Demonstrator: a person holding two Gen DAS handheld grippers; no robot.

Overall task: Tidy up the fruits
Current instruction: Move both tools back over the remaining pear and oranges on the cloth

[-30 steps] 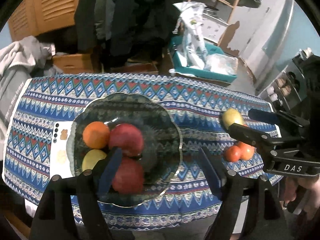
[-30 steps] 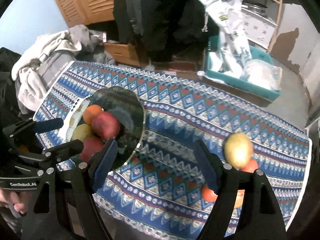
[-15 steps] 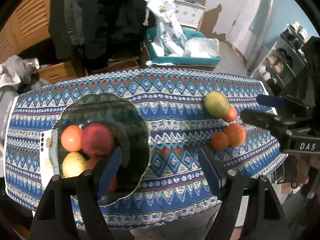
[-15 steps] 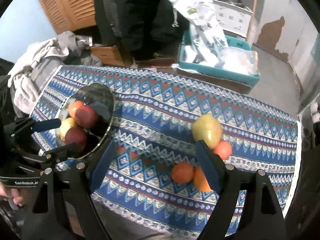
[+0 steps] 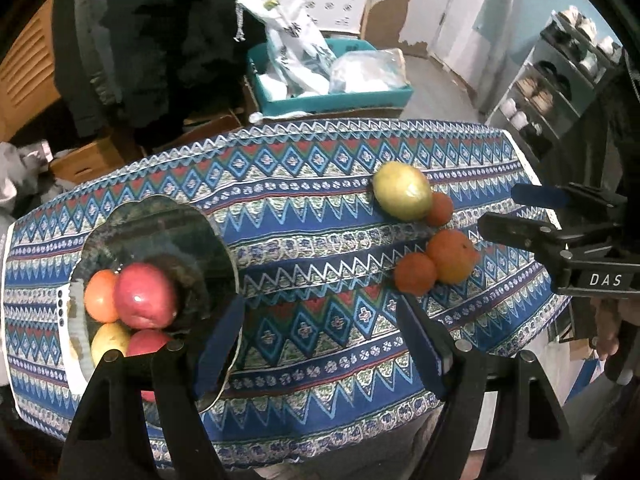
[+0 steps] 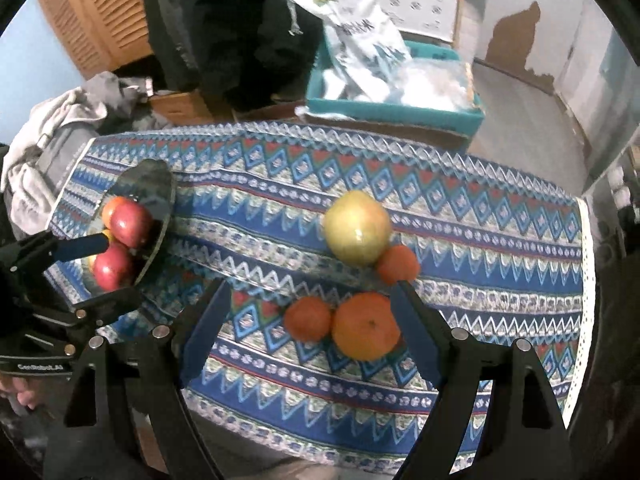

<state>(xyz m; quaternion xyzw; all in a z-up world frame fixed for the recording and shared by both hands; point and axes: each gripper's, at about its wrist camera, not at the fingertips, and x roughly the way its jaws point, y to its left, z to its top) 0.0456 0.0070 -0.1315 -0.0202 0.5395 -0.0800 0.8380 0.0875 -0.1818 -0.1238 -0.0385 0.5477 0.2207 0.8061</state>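
Compared with the frames a second ago, both views are swung toward the right end of the table: the dark glass scalloped bowl (image 5: 160,236) is now seen at the lower left of the left wrist view instead of centred, and the loose fruit group is carried from the right edge of the right wrist view to between that gripper's fingers.

The left gripper (image 5: 320,336) is held above the near table edge, its blue-padded fingers spread wide with nothing between them but cloth. The right gripper (image 6: 308,324) is likewise held open and empty, low over the cloth; the large orange (image 6: 366,326) and the small tangerine (image 6: 308,317) touching it are framed between its fingers, the orange close to the right finger, though contact cannot be told.

The yellow-green apple (image 6: 357,227) is found just behind them, with a second small tangerine (image 6: 398,265) touching its right side. All four lie on the blue zigzag-patterned tablecloth (image 5: 320,220) toward the right end, well apart from the bowl. In the bowl, two red apples (image 5: 145,295), an orange fruit (image 5: 100,296) and a yellow fruit (image 5: 109,338) are gathered at the left and near side; its right half is bare.

A wide band of open cloth is left between bowl and loose fruit. The right table edge is near the tangerine by the apple. A teal box (image 5: 332,100) with white bags is seen beyond the far edge.
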